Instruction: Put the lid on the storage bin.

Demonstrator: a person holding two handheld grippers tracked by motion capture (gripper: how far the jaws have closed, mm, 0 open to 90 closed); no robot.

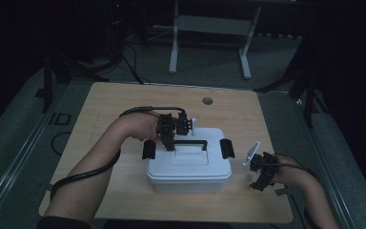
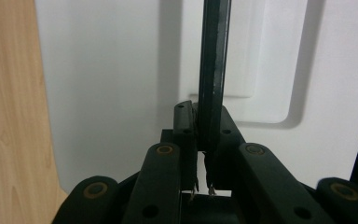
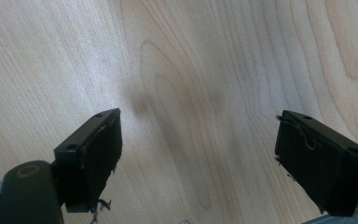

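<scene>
A white plastic box [image 1: 189, 168] with a lid, two black side latches and a black carrying handle [image 1: 190, 141] stands in the middle of the wooden table [image 1: 124, 105]. My left gripper [image 1: 170, 143] points down over the lid and is shut on the left end of the handle. In the left gripper view the black handle bar [image 2: 213, 70] runs up from between the closed jaws over the white lid [image 2: 112, 93]. My right gripper [image 1: 261, 182] rests low at the table's right side, beside the box. Its jaws [image 3: 198, 154] stand wide apart over bare wood.
A black latch [image 1: 148, 149] sits on the box's left side and another latch [image 1: 227, 148] on its right. A round cable hole [image 1: 207, 100] lies near the table's far edge. Beyond the table stands a white frame [image 1: 209, 28] on dark floor.
</scene>
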